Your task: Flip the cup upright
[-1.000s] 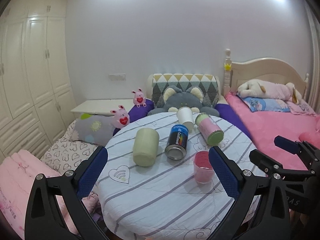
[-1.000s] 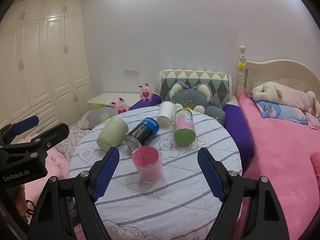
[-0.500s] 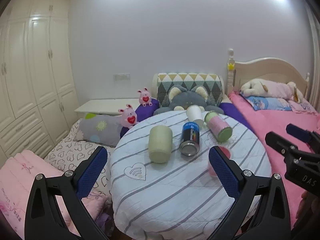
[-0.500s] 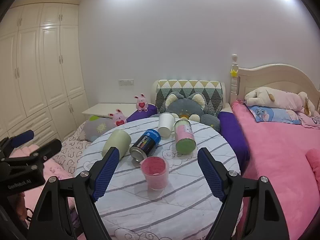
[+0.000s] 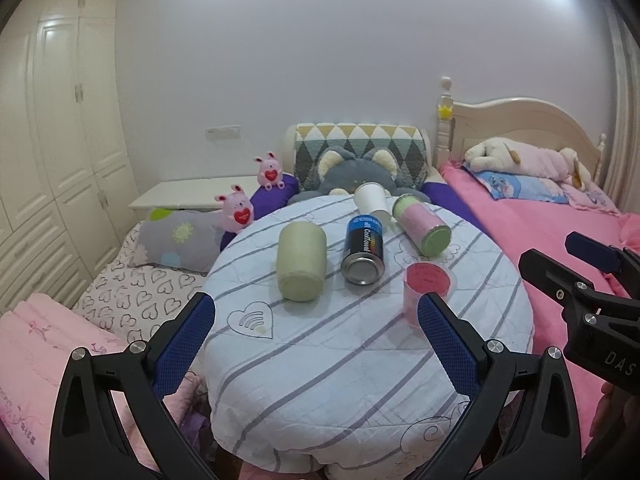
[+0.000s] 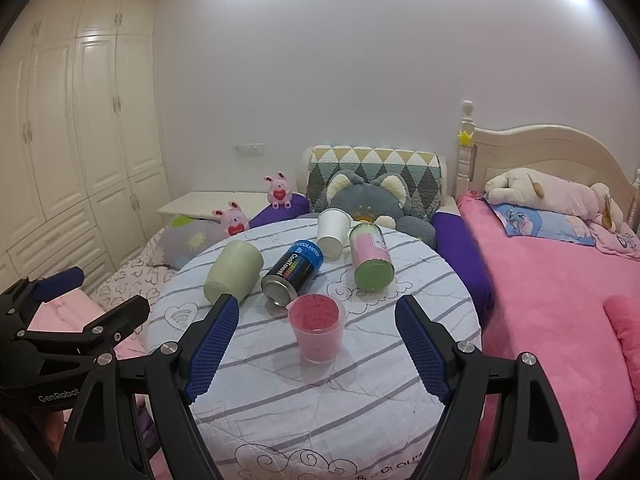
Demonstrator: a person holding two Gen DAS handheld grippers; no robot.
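A pink translucent cup (image 6: 318,330) stands upright on the round striped table (image 6: 320,412); it also shows in the left wrist view (image 5: 426,290), partly behind a finger. A pale green cup (image 5: 301,260) lies on its side, seen also in the right wrist view (image 6: 233,271). A white paper cup (image 5: 373,199) stands upside down at the far edge. My left gripper (image 5: 316,344) is open and empty over the table's near side. My right gripper (image 6: 316,354) is open and empty, with the pink cup between its fingers but apart from them.
A blue-black can (image 5: 363,249) and a pink-green can (image 5: 422,229) lie on their sides. A grey plush (image 5: 356,172) and pink bunnies (image 5: 238,212) sit behind the table. A pink bed (image 5: 540,224) is at the right, white wardrobes (image 5: 60,140) at the left.
Both grippers have pulled back from the table and risen a little, so the table looks farther away. The pink cup stays upright. Both grippers stay open.
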